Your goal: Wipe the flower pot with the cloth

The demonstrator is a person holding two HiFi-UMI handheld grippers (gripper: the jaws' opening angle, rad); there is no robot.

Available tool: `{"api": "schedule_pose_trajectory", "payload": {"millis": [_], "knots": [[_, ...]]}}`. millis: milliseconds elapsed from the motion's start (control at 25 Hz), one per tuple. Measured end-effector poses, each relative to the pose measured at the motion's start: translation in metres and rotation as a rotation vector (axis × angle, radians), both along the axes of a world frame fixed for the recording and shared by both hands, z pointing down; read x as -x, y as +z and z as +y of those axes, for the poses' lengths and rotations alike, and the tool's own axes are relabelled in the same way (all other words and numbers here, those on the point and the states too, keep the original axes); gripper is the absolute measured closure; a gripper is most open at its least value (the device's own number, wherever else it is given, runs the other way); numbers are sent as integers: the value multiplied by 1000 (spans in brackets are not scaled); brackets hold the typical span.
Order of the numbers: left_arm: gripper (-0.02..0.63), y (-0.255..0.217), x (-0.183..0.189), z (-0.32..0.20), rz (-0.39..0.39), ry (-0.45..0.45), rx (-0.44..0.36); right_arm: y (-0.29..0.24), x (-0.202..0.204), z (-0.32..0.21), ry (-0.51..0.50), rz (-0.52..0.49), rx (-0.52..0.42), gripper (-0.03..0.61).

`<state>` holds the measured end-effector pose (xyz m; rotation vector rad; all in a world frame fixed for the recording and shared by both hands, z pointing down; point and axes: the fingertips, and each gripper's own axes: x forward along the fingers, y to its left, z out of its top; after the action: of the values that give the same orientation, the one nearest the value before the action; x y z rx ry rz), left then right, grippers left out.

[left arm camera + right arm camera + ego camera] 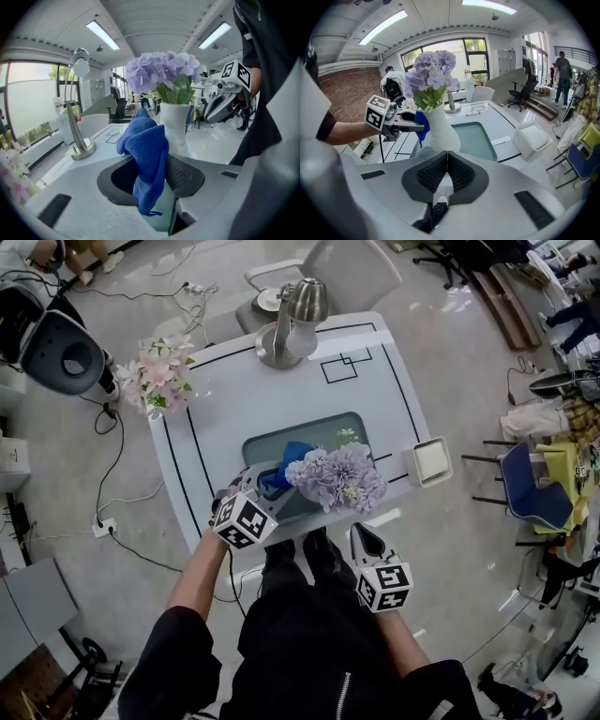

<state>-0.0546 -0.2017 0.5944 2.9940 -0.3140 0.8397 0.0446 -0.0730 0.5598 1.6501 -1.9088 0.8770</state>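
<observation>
- Two grippers were in view, and we placed everything relative to the flower pot (438, 130).
- The flower pot was white and stood upright on the teal mat (323, 430). Its long axis ran vertical and its mouth pointed up.
- Purple flowers (339, 476) filled its mouth and hid most of it from the head view.
- The left gripper (154, 174) had its jaws clamped on the blue cloth (147, 152).
- The cloth's long axis ran roughly up and down. A bunched end rose above the jaws toward the flower pot, and a tail drooped below them.
- From the right gripper view, we saw the cloth's bunched end touching the flower pot's upper side, on the person's left of it.
- The right gripper (447, 172) had its jaws pressed together with nothing between them. It sat apart from the flower pot, on the side nearer the person and to their right, with its jaws aimed at the pot.
- Beyond the flower pot, on the far side of the table (234, 395), stood a metal lamp (292, 322).
- A white tray (429, 461) lay to the right of the flower pot, off the mat.
- Pink flowers (159, 377) sat well to the flower pot's far left, at the table's corner.
</observation>
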Motion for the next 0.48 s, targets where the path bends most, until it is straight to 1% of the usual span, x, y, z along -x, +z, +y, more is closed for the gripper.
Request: {"api": "schedule_pose_trajectory", "payload": {"millis": [120,240,480], "knots": [[456,5,-15,-3,-26,81,-29,1,-3,7,28,2,5,569],[456,16,-26,-2,-56,132,-33,1,-8,14,59,4,5,569],[456,34,-30,-7,-99,140,-19,2,-15,28,103,4,5,569]]}}
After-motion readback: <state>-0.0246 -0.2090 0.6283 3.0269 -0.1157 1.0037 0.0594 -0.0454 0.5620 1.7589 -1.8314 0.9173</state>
